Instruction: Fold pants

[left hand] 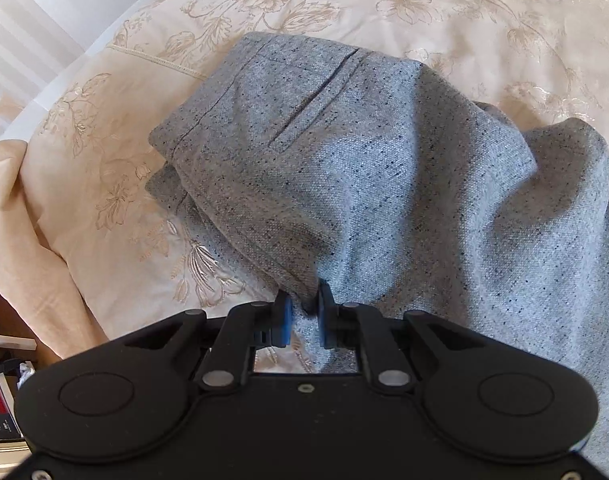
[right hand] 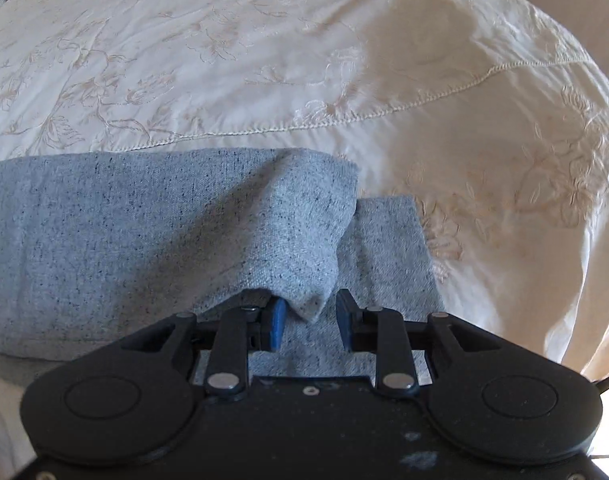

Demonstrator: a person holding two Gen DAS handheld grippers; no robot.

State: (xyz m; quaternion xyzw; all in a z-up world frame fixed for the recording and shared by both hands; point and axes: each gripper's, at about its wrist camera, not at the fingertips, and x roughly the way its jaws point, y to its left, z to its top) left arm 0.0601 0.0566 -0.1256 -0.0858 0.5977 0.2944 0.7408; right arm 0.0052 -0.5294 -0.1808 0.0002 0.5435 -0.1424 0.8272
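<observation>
- Pants (left hand: 344, 168), grey speckled wool, lie on the cream embroidered bedspread (left hand: 464, 20); every place below is taken from them.
- Left gripper (left hand: 304, 312) points steeply down at their near edge, its blue pads pinched together on a bunched fold of the cloth.
- Right gripper (right hand: 310, 320) stands with its jaws apart; a loose corner of the folded leg end hangs between the pads and touches neither.
- Outward from the left gripper the cloth climbs away to the waistband and a slit pocket (left hand: 316, 104) at the far end.
- Outward from the right gripper, the upper layer runs leftward as a long band; a lower layer pokes out just to its right.
- Judgement: the long axis runs between the two grippers, so the next fold likely carries one end toward the other. The left gripper alone has hold.
</observation>
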